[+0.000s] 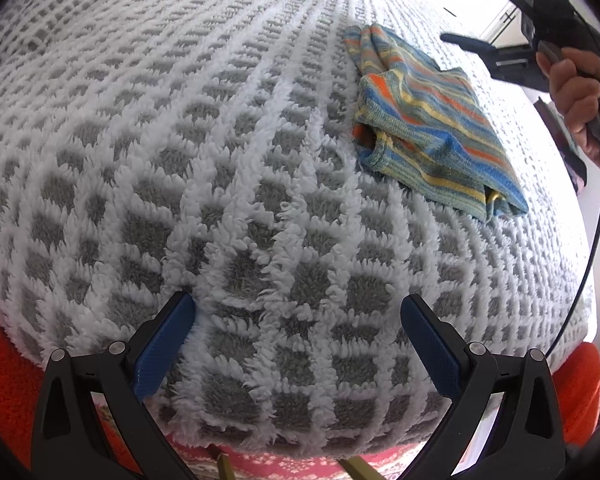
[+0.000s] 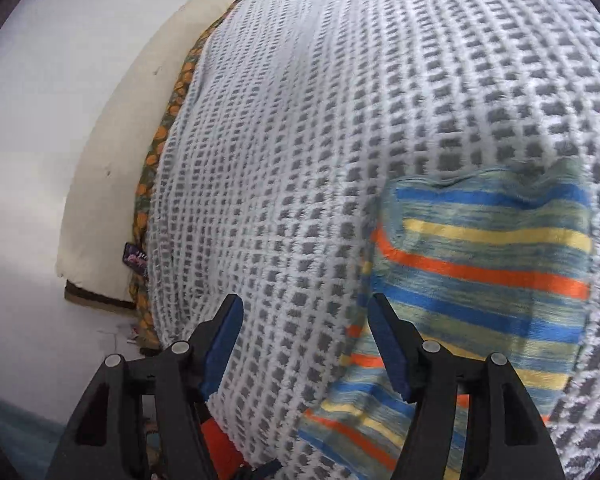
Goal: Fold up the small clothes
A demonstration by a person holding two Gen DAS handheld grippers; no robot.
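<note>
Two hand-held grippers – left hand-held gripper and right hand-held gripper – both agape (nothing between), one striped garment, one checked blanket

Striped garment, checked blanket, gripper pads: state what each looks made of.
Striped garment: apparently a fine knit, matte; thin ribbing shows along its edge, and it drapes softly.
Checked blanket: probably plush fleece; white tufted ridges stand around flatter grey squares.
Pads on the left gripper: blue, likely rubber or textured plastic; a fine grid pattern shows.
</note>
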